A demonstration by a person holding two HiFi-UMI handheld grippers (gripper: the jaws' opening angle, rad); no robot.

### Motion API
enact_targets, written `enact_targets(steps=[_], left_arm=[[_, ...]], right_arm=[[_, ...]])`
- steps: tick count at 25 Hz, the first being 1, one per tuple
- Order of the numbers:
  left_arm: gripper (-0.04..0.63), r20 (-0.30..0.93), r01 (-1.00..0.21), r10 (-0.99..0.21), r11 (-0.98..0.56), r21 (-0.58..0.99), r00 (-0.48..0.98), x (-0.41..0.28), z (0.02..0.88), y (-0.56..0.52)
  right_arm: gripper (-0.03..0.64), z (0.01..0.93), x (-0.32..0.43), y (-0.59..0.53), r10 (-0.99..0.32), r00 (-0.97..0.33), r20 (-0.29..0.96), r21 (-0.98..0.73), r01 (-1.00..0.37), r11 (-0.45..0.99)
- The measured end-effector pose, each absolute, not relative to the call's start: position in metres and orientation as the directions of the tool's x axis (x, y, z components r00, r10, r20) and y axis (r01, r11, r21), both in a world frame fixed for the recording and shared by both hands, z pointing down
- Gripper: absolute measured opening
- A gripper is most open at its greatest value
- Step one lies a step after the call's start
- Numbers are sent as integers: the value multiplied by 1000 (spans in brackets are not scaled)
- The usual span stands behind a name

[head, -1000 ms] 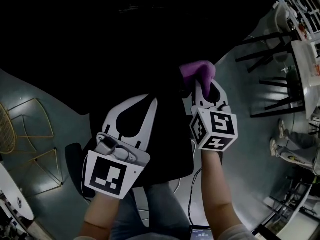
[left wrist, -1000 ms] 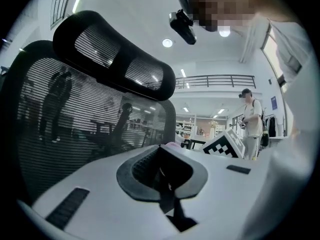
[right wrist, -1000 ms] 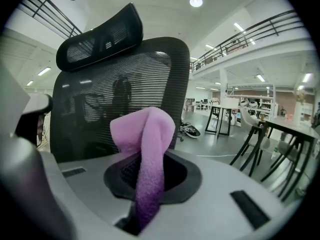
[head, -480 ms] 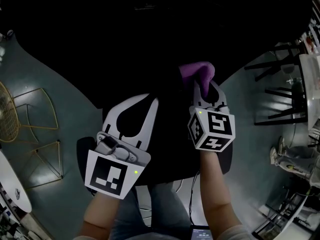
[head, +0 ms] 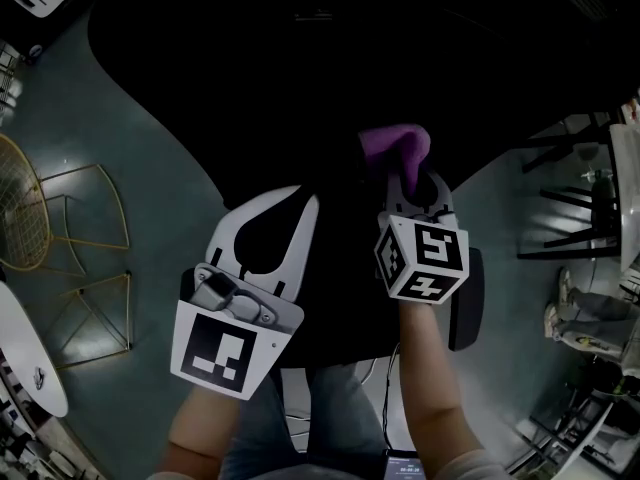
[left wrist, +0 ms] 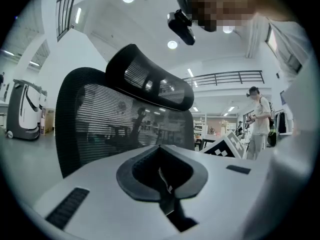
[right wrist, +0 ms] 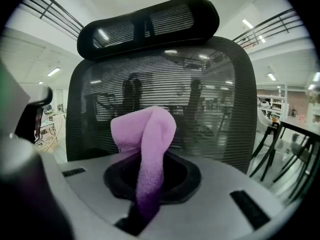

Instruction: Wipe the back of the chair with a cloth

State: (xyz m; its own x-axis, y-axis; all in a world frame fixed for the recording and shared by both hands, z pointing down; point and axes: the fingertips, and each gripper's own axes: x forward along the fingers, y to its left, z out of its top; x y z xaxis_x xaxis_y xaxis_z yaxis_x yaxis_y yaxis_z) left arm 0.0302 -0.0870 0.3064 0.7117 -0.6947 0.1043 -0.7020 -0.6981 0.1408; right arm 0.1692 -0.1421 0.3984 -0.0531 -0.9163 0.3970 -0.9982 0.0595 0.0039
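Two grippers sit in almost the same spots in the head view as half a second ago. It's the surroundings that have slid: more of the grey-green floor (head: 140, 148) now shows at the upper left, the gold wire chair (head: 20, 208) has dropped lower down the left edge, and the dark-legged furniture on the right has drifted toward the frame's border. The left gripper (head: 296, 204) hangs over the dark chair with its fingers pressed together and nothing between them. The right gripper (head: 408, 183) is just beside it, fingers pinching the purple cloth (right wrist: 145, 134). In the right gripper view the cloth rises from the slit between the fingers as a narrow strip, crosses the dark hollow, then folds over past the tips and flops to the left in a soft lump. Right behind it stands the black mesh office chair (right wrist: 210, 94), backrest filling the view with the headrest (right wrist: 150, 21) on top. Whether the cloth touches the mesh, I can't tell. The cloth sits clear of the left gripper.
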Motion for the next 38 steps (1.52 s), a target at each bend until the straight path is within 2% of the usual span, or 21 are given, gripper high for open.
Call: enact_targets(steps=[18, 38], left_arm=[[12, 104, -735, -729, -663, 142, 677, -57, 300, -84], [12, 97, -761, -756, -635, 133, 648, -116, 297, -82]], right_arm=[[52, 399, 68, -148, -916, -97, 390, -12, -995, 101], [52, 408, -39, -150, -888, -214, 407, -24, -974, 224]])
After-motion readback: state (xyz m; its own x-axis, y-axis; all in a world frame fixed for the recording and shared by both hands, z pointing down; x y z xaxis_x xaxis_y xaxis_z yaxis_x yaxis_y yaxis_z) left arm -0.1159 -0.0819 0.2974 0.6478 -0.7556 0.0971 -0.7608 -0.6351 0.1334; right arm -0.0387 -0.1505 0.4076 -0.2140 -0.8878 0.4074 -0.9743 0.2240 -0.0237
